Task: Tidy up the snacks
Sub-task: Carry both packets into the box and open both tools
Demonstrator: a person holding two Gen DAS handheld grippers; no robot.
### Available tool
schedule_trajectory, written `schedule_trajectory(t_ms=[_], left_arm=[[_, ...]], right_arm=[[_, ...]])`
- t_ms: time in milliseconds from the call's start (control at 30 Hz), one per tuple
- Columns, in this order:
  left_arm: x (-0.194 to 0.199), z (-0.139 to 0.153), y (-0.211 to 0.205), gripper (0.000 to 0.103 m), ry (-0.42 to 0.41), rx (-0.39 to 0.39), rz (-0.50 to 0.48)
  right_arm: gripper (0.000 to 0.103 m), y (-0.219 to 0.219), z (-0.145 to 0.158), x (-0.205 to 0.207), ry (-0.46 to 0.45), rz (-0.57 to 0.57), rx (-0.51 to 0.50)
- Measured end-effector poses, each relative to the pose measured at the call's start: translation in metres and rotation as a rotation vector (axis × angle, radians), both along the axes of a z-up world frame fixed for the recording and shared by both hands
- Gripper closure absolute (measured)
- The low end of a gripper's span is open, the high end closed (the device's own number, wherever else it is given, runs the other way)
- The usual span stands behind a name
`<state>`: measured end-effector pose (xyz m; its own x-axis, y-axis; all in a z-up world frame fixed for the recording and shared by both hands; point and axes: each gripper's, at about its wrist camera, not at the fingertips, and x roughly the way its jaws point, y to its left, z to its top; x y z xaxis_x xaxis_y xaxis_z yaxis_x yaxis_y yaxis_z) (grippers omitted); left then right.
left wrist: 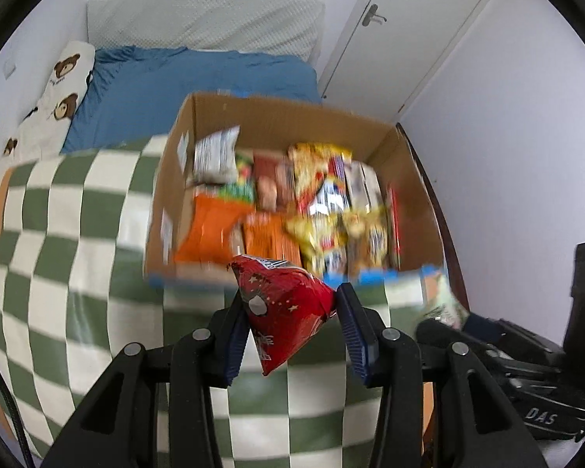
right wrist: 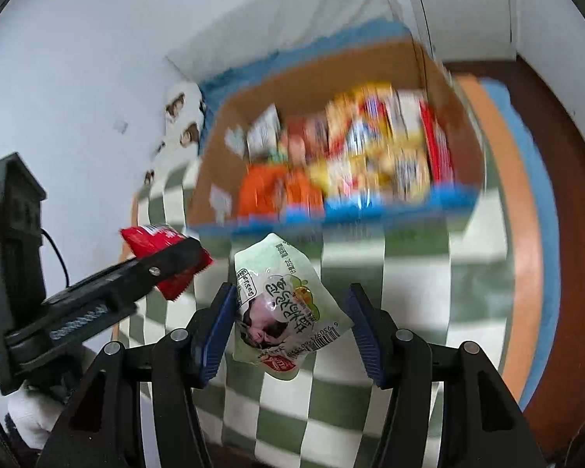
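Note:
A cardboard box (left wrist: 277,121) packed with several snack packets stands on the checked blanket; it also shows in the right wrist view (right wrist: 316,74). My left gripper (left wrist: 290,292) is shut on a red snack packet (left wrist: 284,308), held above the blanket just short of the box's near wall. In the right wrist view the left gripper (right wrist: 152,273) and the red packet (right wrist: 152,240) show at the left. My right gripper (right wrist: 290,296) is shut on a pale green snack packet (right wrist: 280,304), also in front of the box. The green packet shows blurred in the left wrist view (left wrist: 444,304).
The green and white checked blanket (left wrist: 70,241) covers a bed with a blue sheet (left wrist: 175,85), a white pillow (left wrist: 202,19) and a bear-print pillow (left wrist: 54,105). A white door (left wrist: 417,27) stands behind. The bed's wooden edge (right wrist: 557,234) and floor lie to the right.

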<state>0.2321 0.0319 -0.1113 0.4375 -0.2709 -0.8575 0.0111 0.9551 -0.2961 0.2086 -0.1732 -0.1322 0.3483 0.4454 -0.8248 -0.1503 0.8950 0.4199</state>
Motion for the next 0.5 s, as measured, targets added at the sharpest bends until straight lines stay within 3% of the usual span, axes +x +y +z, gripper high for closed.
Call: schedule_trajectory(t_ms=[100, 267, 500], left_arm=[[0.036, 0.005, 0.006, 0.062, 0.010, 0.027, -0.001], [0.104, -0.012, 0.012, 0.062, 0.071, 0.069, -0.013], [0.183, -0.053, 0.007, 0.062, 0.174, 0.087, -0.031]], right_arm=[[0.043, 0.007, 0.009, 0.036, -0.028, -0.014, -0.024], [0.043, 0.007, 0.013, 0.098, -0.045, -0.037, -0.076], [0.043, 0.010, -0.020, 0.190, 0.024, -0.070, -0.161]])
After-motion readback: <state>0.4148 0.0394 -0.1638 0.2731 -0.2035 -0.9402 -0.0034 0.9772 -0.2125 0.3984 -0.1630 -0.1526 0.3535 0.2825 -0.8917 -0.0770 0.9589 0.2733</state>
